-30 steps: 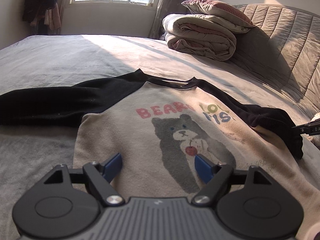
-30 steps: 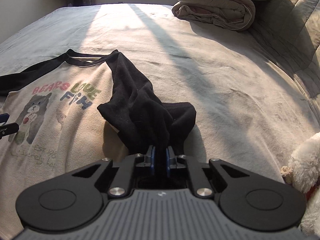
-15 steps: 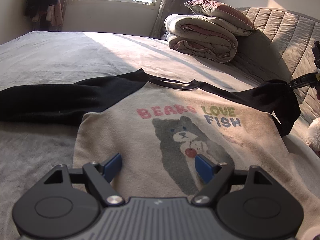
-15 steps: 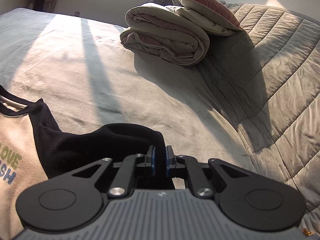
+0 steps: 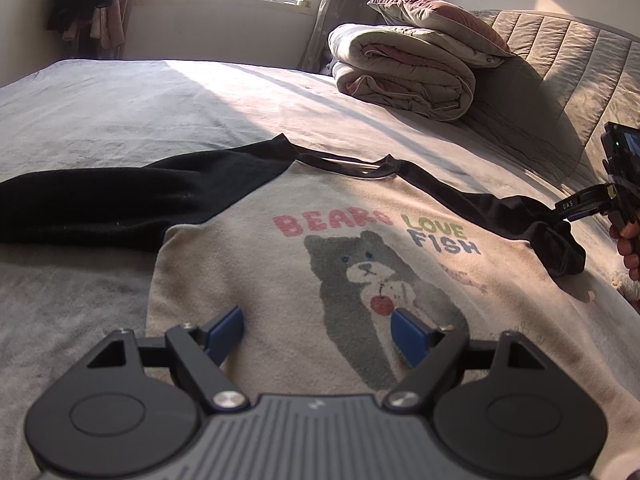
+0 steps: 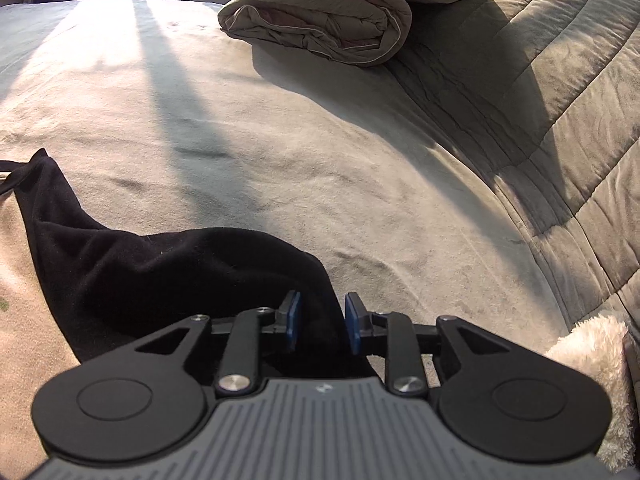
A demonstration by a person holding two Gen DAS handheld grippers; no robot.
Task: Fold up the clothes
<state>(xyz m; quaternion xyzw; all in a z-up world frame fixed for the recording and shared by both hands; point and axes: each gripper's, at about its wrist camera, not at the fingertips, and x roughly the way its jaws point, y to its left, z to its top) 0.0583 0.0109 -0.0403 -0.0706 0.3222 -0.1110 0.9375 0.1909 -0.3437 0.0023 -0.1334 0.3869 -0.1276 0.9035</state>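
The sweatshirt [image 5: 360, 280] lies face up on the bed [image 5: 120, 100], spread flat. My left claw [image 5: 316, 332] hangs wide apart over its lower front, touching nothing I can see. My right claw [image 6: 322, 326] has just been opening; the black right sleeve [image 6: 160, 272] sits between its pads, loose rather than pinched. The fabric looks soft, light and limp, so it will sag and bunch. I'd take it at cuff or hem edges, both layers together.

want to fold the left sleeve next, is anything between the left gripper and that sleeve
Nothing visible. The left gripper hangs open over the shirt body; the black sleeve lies flat on the bed, uncovered.
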